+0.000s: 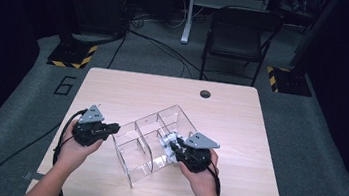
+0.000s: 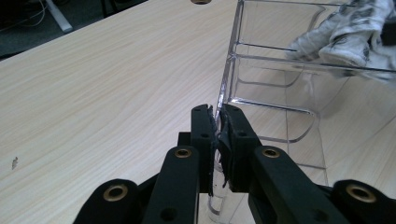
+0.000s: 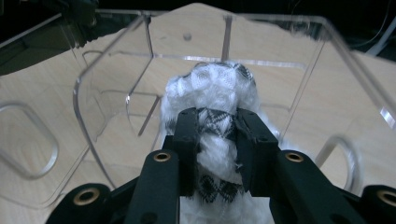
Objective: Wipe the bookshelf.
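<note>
We are in the middle of stowing a rolled white, black-patterned cloth (image 3: 212, 93) in a clear acrylic organizer (image 1: 149, 143) that sits at a slant near the middle of the wooden table (image 1: 113, 88). Our left gripper (image 2: 218, 122) has its jaws pinched tight on the organizer's near-left wall, bracing it, and in the high view that gripper (image 1: 112, 128) sits at the box's left edge. Our right gripper (image 3: 217, 128) is clamped on the cloth, which bulges out ahead of the jaws and hangs just at the rim of one compartment; from above, this gripper (image 1: 172, 145) meets the box on its right side. We judge the step in hand to be the insertion itself: the bundle is at the mouth but not yet settled inside. The next move, as we see it, calls for pushing the cloth down past the dividers, opening the right jaws only once it rests on the floor of the cell, while the left grip keeps the light box from sliding. The tabletop is pale wood grain, with a small round hole (image 1: 205, 93) at its far edge. Beyond it lie grey carpet, a black chair (image 1: 241, 33), cables and hazard-striped stand bases (image 1: 71, 55).
</note>
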{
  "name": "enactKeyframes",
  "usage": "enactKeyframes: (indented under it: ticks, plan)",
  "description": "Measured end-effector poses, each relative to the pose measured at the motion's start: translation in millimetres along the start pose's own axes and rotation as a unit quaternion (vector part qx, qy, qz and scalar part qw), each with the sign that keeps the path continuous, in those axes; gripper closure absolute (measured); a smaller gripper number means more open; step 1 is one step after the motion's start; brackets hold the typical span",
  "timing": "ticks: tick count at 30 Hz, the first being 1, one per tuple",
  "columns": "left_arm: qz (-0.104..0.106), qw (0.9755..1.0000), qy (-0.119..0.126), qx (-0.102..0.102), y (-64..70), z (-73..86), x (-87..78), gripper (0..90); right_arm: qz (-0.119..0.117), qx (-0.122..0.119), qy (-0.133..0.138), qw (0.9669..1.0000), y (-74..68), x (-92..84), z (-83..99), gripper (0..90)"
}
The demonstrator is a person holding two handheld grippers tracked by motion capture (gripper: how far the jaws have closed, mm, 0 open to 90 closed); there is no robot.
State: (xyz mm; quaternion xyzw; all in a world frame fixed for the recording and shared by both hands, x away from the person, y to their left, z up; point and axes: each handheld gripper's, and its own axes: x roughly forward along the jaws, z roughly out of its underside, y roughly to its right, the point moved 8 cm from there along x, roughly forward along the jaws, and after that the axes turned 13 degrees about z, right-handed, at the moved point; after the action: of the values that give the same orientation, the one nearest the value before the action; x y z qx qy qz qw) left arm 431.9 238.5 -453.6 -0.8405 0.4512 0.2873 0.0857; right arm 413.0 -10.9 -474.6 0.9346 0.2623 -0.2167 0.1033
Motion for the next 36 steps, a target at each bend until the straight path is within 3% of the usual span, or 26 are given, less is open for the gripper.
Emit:
enactKeyframes:
  ticks: [3,6,9,12,16,23,27,30,36]
  plan:
    - [0.003,1.0,0.001,0.001,-0.2,-0.2,0.2,84.5,-0.011,0.008,-0.033,0.9994,-0.4,7.0,20.1,70.8]
    - [0.002,1.0,0.003,-0.001,-0.3,-0.3,0.4,84.6,-0.018,0.016,-0.078,0.9967,-2.8,20.3,48.4,71.3]
    - [0.002,1.0,0.003,0.0,0.1,-0.1,0.4,84.5,-0.026,0.022,-0.08,0.9962,-0.9,20.9,57.4,74.1]
    - [0.001,1.0,0.0,0.003,0.3,-0.1,0.2,84.6,-0.027,0.031,-0.049,0.998,2.9,8.0,44.5,75.9]
    - [0.004,1.0,0.004,0.0,0.5,0.0,0.4,84.6,-0.025,0.028,0.006,0.9993,6.5,-16.1,8.5,76.3]
    - [0.004,1.0,0.004,-0.001,0.5,-0.1,0.5,84.5,-0.045,0.009,0.045,0.9979,-1.6,-35.5,-37.2,76.2]
    - [0.003,1.0,-0.001,0.002,0.5,-0.5,0.7,84.5,-0.064,-0.007,0.055,0.9964,-18.3,-38.2,-55.7,76.1]
    - [0.002,1.0,-0.003,0.002,0.7,-0.7,0.7,84.5,-0.081,-0.02,0.049,0.9953,-34.1,-34.2,-65.0,75.9]
    - [0.003,1.0,0.005,-0.003,-0.2,-0.6,1.1,84.4,-0.111,-0.041,0.021,0.9928,-64.6,-19.5,-55.9,75.8]
